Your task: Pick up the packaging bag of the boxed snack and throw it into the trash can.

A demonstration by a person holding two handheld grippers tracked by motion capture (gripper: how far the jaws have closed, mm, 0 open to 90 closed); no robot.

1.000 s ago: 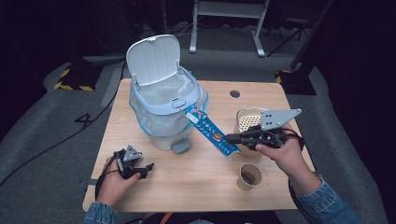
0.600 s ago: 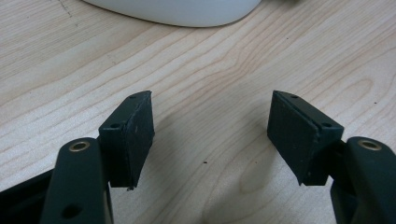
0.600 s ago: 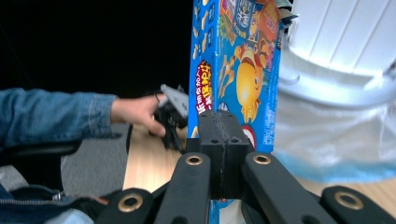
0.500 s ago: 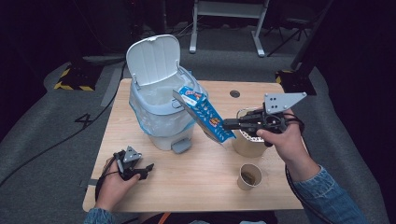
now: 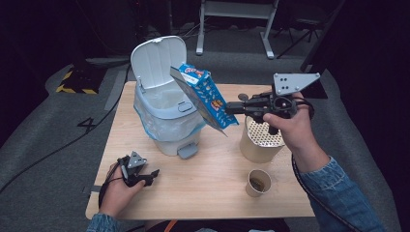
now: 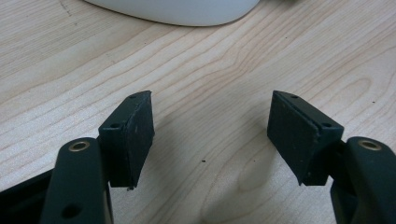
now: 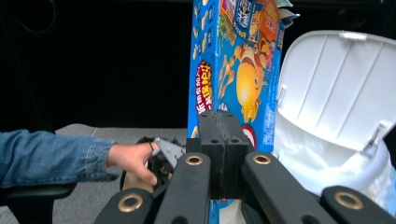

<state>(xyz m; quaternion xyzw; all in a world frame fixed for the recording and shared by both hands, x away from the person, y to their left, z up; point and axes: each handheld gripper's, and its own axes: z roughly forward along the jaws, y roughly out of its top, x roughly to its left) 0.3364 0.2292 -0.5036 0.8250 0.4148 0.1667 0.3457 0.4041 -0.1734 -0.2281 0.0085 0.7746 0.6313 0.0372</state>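
Observation:
A blue snack box [image 5: 203, 96] hangs tilted in the air, its top end over the open mouth of the white pedal bin [image 5: 167, 113], whose lid [image 5: 157, 60] stands up. My right gripper [image 5: 233, 107] is shut on the box's lower edge; in the right gripper view the jaws [image 7: 224, 121] meet flat on the thin box [image 7: 236, 60], with the bin lid [image 7: 336, 88] behind it. My left gripper [image 5: 145, 175] rests on the table at the front left, open, with bare wood between its pads [image 6: 135, 126].
A beige perforated canister [image 5: 261, 142] stands under my right hand, with a paper cup [image 5: 257, 182] in front of it. The wooden table [image 5: 203, 193] ends close behind the bin. The bin's pedal [image 5: 187, 151] juts forward. The bin's base [image 6: 177, 9] lies just beyond the left jaws.
My right gripper has risen and swung left, carrying the box from beside the bin's front up to its opening. The left hand has stayed put.

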